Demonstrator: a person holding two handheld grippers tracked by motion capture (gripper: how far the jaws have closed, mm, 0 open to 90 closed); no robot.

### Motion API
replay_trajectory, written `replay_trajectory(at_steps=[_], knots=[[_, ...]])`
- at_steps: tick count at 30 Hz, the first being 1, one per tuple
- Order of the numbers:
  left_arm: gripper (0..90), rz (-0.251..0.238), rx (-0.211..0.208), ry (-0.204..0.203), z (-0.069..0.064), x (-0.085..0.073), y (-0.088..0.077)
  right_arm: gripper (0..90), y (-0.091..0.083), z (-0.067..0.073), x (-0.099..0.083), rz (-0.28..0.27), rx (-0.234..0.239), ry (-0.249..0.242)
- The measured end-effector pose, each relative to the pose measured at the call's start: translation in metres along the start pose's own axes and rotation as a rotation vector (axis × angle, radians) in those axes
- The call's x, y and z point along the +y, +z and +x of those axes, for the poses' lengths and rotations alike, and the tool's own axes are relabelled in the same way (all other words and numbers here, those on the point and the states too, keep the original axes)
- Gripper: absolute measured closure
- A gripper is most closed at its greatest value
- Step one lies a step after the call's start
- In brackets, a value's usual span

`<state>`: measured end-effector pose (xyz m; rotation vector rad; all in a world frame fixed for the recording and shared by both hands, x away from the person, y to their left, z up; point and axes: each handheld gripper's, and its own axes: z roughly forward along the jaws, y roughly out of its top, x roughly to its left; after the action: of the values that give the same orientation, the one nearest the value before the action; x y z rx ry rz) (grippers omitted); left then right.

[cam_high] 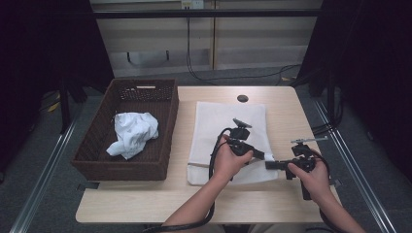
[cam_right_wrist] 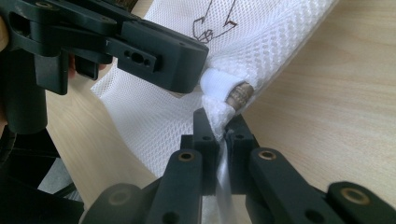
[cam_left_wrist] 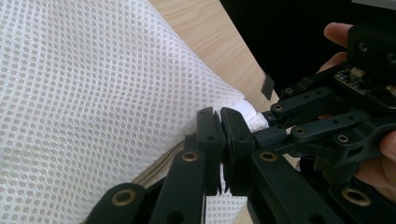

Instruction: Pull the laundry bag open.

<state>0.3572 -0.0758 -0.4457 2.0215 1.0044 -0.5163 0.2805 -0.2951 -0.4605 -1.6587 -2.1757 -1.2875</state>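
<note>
Mesh laundry bag [cam_high: 228, 131]: white, flat on the worktop [cam_high: 282, 104] right of its middle, its near end close to the front edge; both tools meet at its near right corner
Zip end [cam_right_wrist: 239, 94]: a brown zip runs along the bag's near edge and ends in a bunched white tab at that corner
Left hand-held gripper [cam_left_wrist: 220, 140]: jaws pressed together on the mesh at the corner, just beside the zip end
Right hand-held gripper [cam_right_wrist: 219, 135]: jaws closed on a pinch of white mesh right under the zip end, coming in from the right edge side
Handling: judged light, soft and floppy; open mesh gives the pads bite but stretches and can slip out in a thin fold; the seam and zip tape look like the firmest places to hold
Step in hand: seems to be steadying the corner so the zip can be worked
Wicker basket [cam_high: 127, 128]: dark, at the worktop's left edge, well apart from the bag
White cloth [cam_high: 134, 132]: crumpled inside the basket
Edges: the right and front edges lie close to the held corner
Open room: a bare strip of wood between basket and bag, and along the front edge
</note>
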Motion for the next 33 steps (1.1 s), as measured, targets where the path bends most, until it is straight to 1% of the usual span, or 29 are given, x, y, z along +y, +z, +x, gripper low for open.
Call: replay_trajectory(at_steps=[1, 3, 5, 6, 7, 8, 9, 11, 12, 13, 14, 15, 16, 19, 20, 21, 22, 23, 24, 25, 26, 27, 28, 29, 30, 32, 33], knots=[[87.2, 0.009, -0.004, 0.003, 0.0011, 0.0002, -0.0004, 86.0, 0.0005, 0.0004, 0.0001, -0.002, 0.0, -0.003], [87.2, 0.011, -0.004, 0.005, 0.0021, 0.0003, -0.0004, 86.2, 0.001, 0.0003, -0.0001, -0.002, 0.0, -0.003], [87.3, 0.011, -0.001, -0.015, 0.0017, -0.0005, 0.0002, 86.3, 0.0014, -0.0003, -0.0005, 0.0, 0.0, 0.0], [87.3, 0.011, -0.001, -0.015, 0.0017, -0.0005, 0.0002, 86.3, 0.0014, -0.0003, -0.0005, 0.0, 0.0, 0.0], [87.3, 0.003, -0.006, -0.039, 0.001, -0.0012, 0.0006, 86.4, 0.0018, -0.0003, -0.0008, 0.002, 0.003, 0.001], [87.3, 0.014, -0.006, -0.03, 0.0022, -0.0014, 0.0002, 86.4, 0.0022, 0.0002, -0.0007, 0.003, 0.001, 0.002], [87.3, 0.013, 0.002, -0.015, 0.0039, -0.0013, 0.0001, 86.5, 0.0025, 0.0004, -0.0006, 0.002, -0.001, 0.003], [87.3, 0.023, 0.005, -0.005, 0.0055, -0.0012, -0.0006, 86.6, 0.0034, 0.0005, -0.0007, 0.004, -0.001, 0.003], [87.3, 0.014, -0.004, -0.027, 0.0045, -0.0016, -0.0001, 86.6, 0.0037, 0.0004, -0.0009, 0.001, 0.001, 0.005], [87.3, 0.022, 0.001, -0.009, 0.0069, -0.0013, -0.0016, 86.6, 0.0038, 0.0001, -0.001, 0.002, 0.003, 0.005], [87.3, 0.022, 0.001, -0.009, 0.0069, -0.0013, -0.0016, 86.7, 0.0039, 0.0001, -0.001, 0.001, 0.004, 0.007], [87.3, 0.014, -0.004, -0.028, 0.0055, -0.0013, -0.0013, 86.7, 0.0039, 0.0001, -0.001, 0.001, 0.004, 0.007], [87.3, 0.011, -0.003, -0.031, 0.0047, -0.0011, -0.0017, 86.7, 0.0038, 0.0002, -0.001, 0.001, 0.007, 0.01], [87.4, 0.016, 0.001, -0.021, 0.0049, -0.0008, -0.0031, 86.8, 0.0031, 0.0005, -0.0011, -0.003, 0.008, 0.011], [87.4, 0.015, -0.005, -0.031, 0.0048, -0.0009, -0.0032, 86.8, 0.0031, 0.0005, -0.0011, -0.003, 0.008, 0.011], [87.5, 0.027, -0.003, -0.015, 0.0062, -0.0007, -0.0043, 86.9, 0.0029, -0.0004, -0.0014, -0.003, 0.017, 0.013], [87.5, 0.025, -0.003, -0.026, 0.0051, -0.0008, -0.0043, 86.9, 0.0029, -0.0004, -0.0014, -0.003, 0.017, 0.013], [87.5, 0.029, -0.001, -0.021, 0.0049, -0.0005, -0.0046, 86.9, 0.0031, -0.0006, -0.0014, -0.004, 0.016, 0.014], [87.6, 0.023, 0.011, -0.025, 0.0037, -0.0003, -0.0042, 87.0, 0.003, -0.0004, -0.0011, -0.002, 0.016, 0.013], [87.6, 0.035, 0.01, -0.013, 0.004, 0.0004, -0.0053, 87.0, 0.0028, 0.0002, -0.0009, -0.004, 0.012, 0.011], [87.6, 0.025, 0.003, -0.025, 0.0025, 0.0008, -0.0046, 87.0, 0.0028, 0.0002, -0.0009, -0.004, 0.012, 0.011], [87.5, 0.038, 0.008, -0.013, 0.0033, 0.0014, -0.0058, 87.0, 0.0025, 0.0008, -0.0006, -0.003, 0.007, 0.007], [87.6, 0.035, 0.015, -0.014, 0.0023, 0.0017, -0.0058, 87.1, 0.0022, 0.0013, -0.0003, -0.008, 0.005, 0.002], [87.6, 0.045, 0.024, 0.004, 0.0028, 0.0023, -0.0067, 87.1, 0.0022, 0.0013, -0.0003, -0.008, 0.005, 0.002], [87.6, 0.034, 0.022, -0.008, 0.0016, 0.0024, -0.0063, 87.1, 0.002, 0.0013, -0.0001, -0.007, 0.004, 0.0], [87.6, 0.036, 0.028, 0.0, 0.0008, 0.0023, -0.0066, 87.1, 0.0022, 0.0012, 0.0001, -0.008, 0.008, 0.003], [87.6, 0.027, 0.027, -0.014, 0.0001, 0.002, -0.0063, 87.1, 0.0017, 0.0008, 0.0004, -0.007, 0.009, 0.003]])
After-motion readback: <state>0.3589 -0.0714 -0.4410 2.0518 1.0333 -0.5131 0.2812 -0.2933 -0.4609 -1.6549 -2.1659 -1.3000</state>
